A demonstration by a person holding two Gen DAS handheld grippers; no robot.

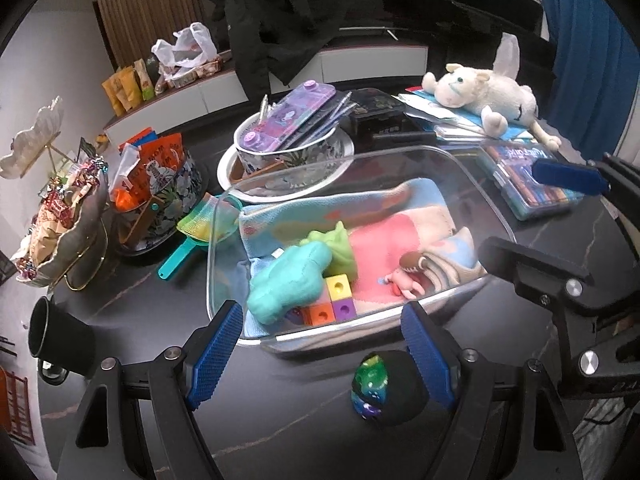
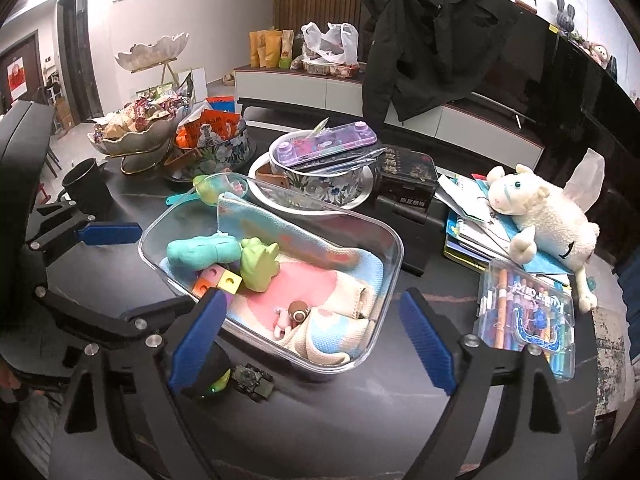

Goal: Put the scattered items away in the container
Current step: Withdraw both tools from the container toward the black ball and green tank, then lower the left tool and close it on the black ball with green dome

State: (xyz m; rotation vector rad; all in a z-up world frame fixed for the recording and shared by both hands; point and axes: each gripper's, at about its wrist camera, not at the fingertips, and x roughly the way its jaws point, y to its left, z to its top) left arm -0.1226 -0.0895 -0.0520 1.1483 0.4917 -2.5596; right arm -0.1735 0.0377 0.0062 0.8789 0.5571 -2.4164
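Observation:
A clear plastic container [image 1: 494,210] [image 2: 394,240] stands mid-table, lined with a pastel blanket [image 1: 384,216]. Inside lie a teal soft toy [image 1: 288,280], a green toy [image 2: 258,264], coloured cubes [image 1: 336,300] and a tiny doll [image 2: 290,316]. On the table in front of it sit a green-and-purple toy [image 1: 370,390] against a black round object [image 2: 208,364], and a small dark toy tank [image 2: 254,378]. My left gripper [image 1: 322,356] is open, straddling the container's near edge, with the green-and-purple toy by its right finger. My right gripper [image 2: 312,344] is open and empty over the container's near corner.
Behind the container stands a floral bowl [image 2: 320,184] holding a purple handheld game. A marker case [image 2: 524,320], a plush sheep [image 2: 548,216] on books and a black box [image 2: 408,180] fill the right. A black mug [image 1: 60,336], snack bowls [image 1: 160,196] and a teal scoop [image 1: 180,260] sit left.

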